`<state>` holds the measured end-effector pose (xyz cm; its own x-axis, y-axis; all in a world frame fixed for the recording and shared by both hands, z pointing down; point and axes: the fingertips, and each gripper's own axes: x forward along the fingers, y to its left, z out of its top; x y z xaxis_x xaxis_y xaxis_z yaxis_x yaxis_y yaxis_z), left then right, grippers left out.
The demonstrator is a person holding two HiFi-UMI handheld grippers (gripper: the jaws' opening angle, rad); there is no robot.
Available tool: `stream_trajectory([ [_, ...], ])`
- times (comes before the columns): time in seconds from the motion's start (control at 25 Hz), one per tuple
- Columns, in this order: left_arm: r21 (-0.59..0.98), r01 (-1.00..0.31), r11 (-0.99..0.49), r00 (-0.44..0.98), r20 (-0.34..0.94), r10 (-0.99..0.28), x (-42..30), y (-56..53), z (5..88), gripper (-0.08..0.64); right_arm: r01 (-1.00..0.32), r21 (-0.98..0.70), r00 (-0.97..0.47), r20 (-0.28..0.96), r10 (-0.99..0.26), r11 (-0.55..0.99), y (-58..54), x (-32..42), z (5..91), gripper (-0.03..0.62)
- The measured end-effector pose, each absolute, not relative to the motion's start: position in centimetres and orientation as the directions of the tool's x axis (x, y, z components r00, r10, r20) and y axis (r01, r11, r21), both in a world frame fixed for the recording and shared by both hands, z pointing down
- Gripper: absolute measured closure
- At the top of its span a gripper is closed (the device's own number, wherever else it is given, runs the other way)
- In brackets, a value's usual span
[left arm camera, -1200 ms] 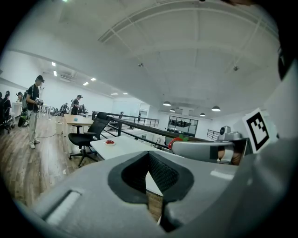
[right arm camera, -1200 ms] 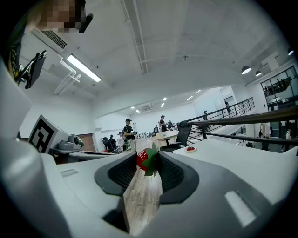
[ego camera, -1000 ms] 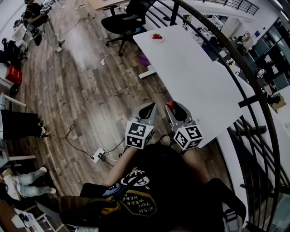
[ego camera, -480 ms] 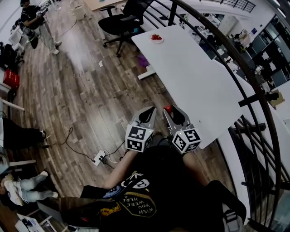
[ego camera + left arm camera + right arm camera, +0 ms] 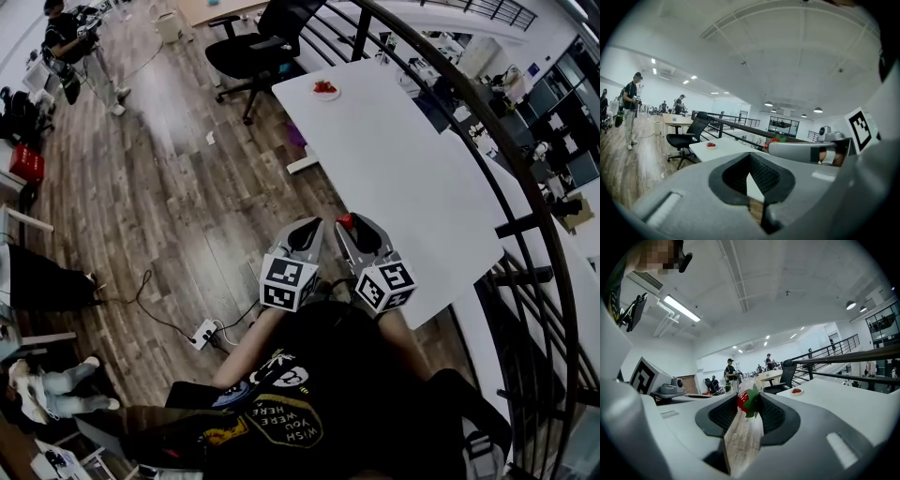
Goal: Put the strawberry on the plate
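Observation:
A red strawberry (image 5: 346, 221) with a green leaf cap (image 5: 746, 401) is pinched at the tips of my right gripper (image 5: 350, 226), held up in the air near the close corner of the long white table (image 5: 403, 159). A small white plate (image 5: 325, 90) carrying something red sits at the table's far end; it also shows as the plate (image 5: 797, 392) ahead and to the right. My left gripper (image 5: 304, 230) hangs beside the right one, its jaws together with nothing in them, over the wooden floor. From the left gripper view the strawberry (image 5: 773, 140) and the plate (image 5: 711, 146) both show.
A black office chair (image 5: 258, 42) stands beyond the table's far end. A dark curved railing (image 5: 487, 122) runs along the table's right side. A power strip (image 5: 202, 325) with cables lies on the floor at my left. A person (image 5: 70, 37) stands far off at upper left.
Both grippers keep their hold and spacing. The head view has shifted slightly, so the table and plate sit a little differently in the frame.

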<state>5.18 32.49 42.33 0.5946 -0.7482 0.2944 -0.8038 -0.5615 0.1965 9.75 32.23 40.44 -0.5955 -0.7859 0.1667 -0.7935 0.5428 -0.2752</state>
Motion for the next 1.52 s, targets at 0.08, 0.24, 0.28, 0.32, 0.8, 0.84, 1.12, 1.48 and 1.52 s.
stream_trajectory([
  [0.08, 0.185, -0.805, -0.564, 0.593, 0.296, -0.749, 5.9, 31.1, 42.2, 0.56, -0.792, -0.274, -0.597, 0.163, -0.785, 0.545, 30.9, 10.4, 40.3, 0.446],
  [0.24, 0.195, -0.8, -0.567, 0.599, 0.306, -0.74, 7.1, 29.2, 42.4, 0.56, -0.788, -0.288, -0.6, 0.164, -0.783, 0.544, 29.0, 11.5, 40.5, 0.446],
  [0.28, 0.195, -0.8, -0.567, 0.599, 0.307, -0.739, 7.4, 28.8, 42.5, 0.56, -0.786, -0.292, -0.603, 0.166, -0.78, 0.545, 28.6, 11.8, 40.6, 0.446],
  [0.32, 0.195, -0.802, -0.565, 0.597, 0.309, -0.741, 7.7, 28.5, 42.5, 0.56, -0.783, -0.297, -0.606, 0.168, -0.777, 0.546, 28.3, 12.0, 40.8, 0.446],
  [0.8, 0.198, -0.815, -0.544, 0.577, 0.357, -0.734, 6.8, 23.4, 44.1, 0.56, -0.78, -0.34, -0.603, 0.188, -0.775, 0.525, 23.4, 11.5, 42.5, 0.446],
  [0.84, 0.204, -0.813, -0.545, 0.581, 0.354, -0.733, 6.6, 22.8, 43.9, 0.56, -0.782, -0.343, -0.601, 0.193, -0.775, 0.521, 22.8, 11.4, 42.5, 0.446],
  [1.12, 0.209, -0.81, -0.549, 0.586, 0.333, -0.738, 3.9, 17.7, 43.0, 0.56, -0.79, -0.326, -0.593, 0.187, -0.783, 0.52, 17.3, 9.2, 41.6, 0.446],
  [1.48, 0.229, -0.775, -0.589, 0.631, 0.334, -0.701, 1.6, 13.4, 43.9, 0.56, -0.828, -0.3, -0.542, 0.213, -0.813, 0.473, 13.5, 6.5, 42.3, 0.446],
  [1.52, 0.234, -0.773, -0.59, 0.634, 0.337, -0.697, 1.4, 13.2, 44.0, 0.56, -0.831, -0.299, -0.538, 0.218, -0.814, 0.469, 13.2, 6.4, 42.4, 0.446],
])
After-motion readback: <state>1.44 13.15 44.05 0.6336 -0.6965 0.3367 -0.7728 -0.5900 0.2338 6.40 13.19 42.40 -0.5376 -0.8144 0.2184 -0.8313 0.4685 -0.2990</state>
